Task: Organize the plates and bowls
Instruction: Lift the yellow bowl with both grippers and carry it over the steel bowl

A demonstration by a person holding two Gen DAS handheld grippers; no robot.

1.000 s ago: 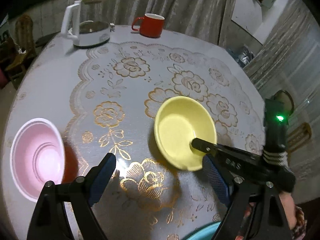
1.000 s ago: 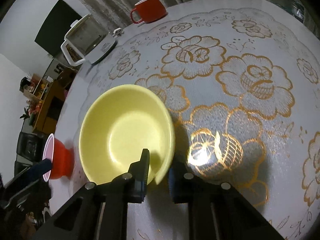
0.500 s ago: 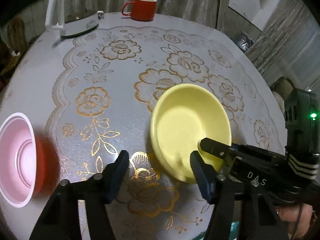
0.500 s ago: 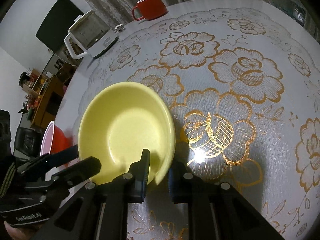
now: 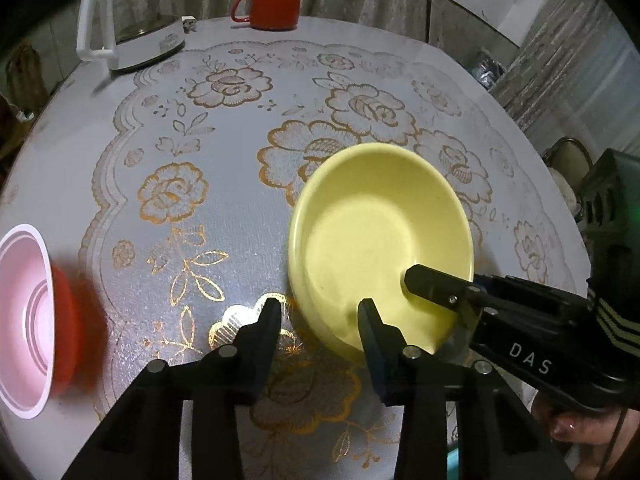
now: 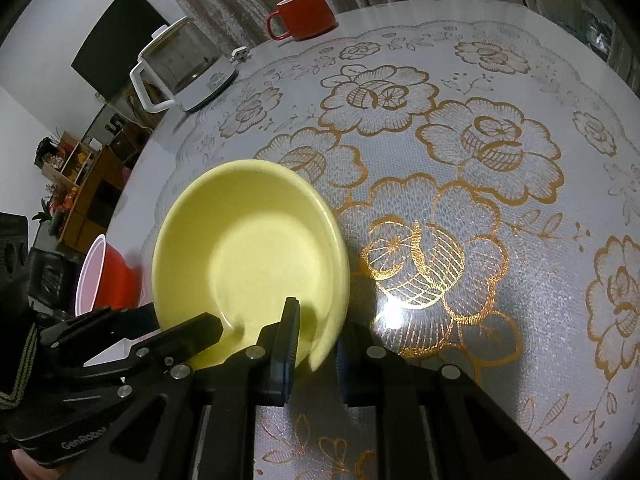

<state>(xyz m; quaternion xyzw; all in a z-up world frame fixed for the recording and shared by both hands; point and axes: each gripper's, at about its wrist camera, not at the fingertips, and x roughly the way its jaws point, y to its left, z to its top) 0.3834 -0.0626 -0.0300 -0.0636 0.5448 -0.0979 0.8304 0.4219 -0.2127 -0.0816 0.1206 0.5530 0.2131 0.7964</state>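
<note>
Yellow bowl (image 5: 380,240) sits on the flowery table (image 5: 224,184), a bit right of the middle in my left camera. My right gripper (image 6: 316,344) is clamped tight on the bowl's near rim, one finger inside and one outside, so I think it keeps the bowl from sliding. My left gripper (image 5: 320,316) is closing over the rim at about 6 o'clock, with the rim between its fingers, but the pads do not look pressed on yet. A red bowl (image 5: 28,316) with a pink inside waits at 9 o'clock, well apart. At 12 o'clock stand a red mug (image 5: 272,6) and a kettle (image 5: 128,20).
</note>
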